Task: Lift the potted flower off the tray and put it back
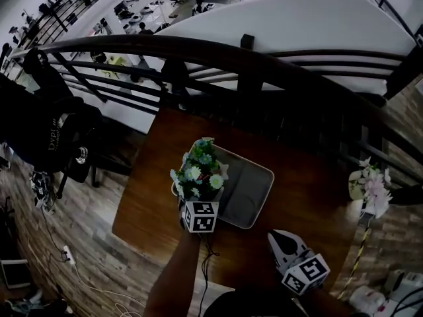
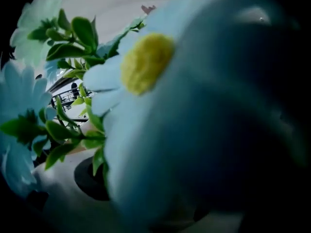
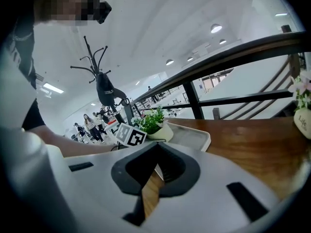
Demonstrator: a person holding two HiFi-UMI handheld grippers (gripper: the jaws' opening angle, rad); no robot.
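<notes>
Potted flower (image 1: 198,170): seated at left edge of tray (image 1: 254,200), mid-frame, on wood surface (image 1: 155,183).
Left tongs (image 1: 197,205): right up at pot; blossoms hide jaws, grip can't be told.
Right tongs (image 1: 277,242): together, empty, lower right.
Status: pot appears down on tray, so lift either pending or already finished.

One tray (image 1: 254,183), two potted flowers (image 1: 198,170) (second flower (image 1: 370,187) off-tray), two grippers: left gripper (image 1: 196,207), right gripper (image 1: 276,238).

A potted flower (image 1: 198,170) stands at a grey tray's (image 1: 256,197) left edge on a wooden tabletop (image 1: 310,190). The left gripper (image 1: 195,205) sits just beside it, below the blooms; the right gripper (image 1: 277,240) hangs apart.
</notes>
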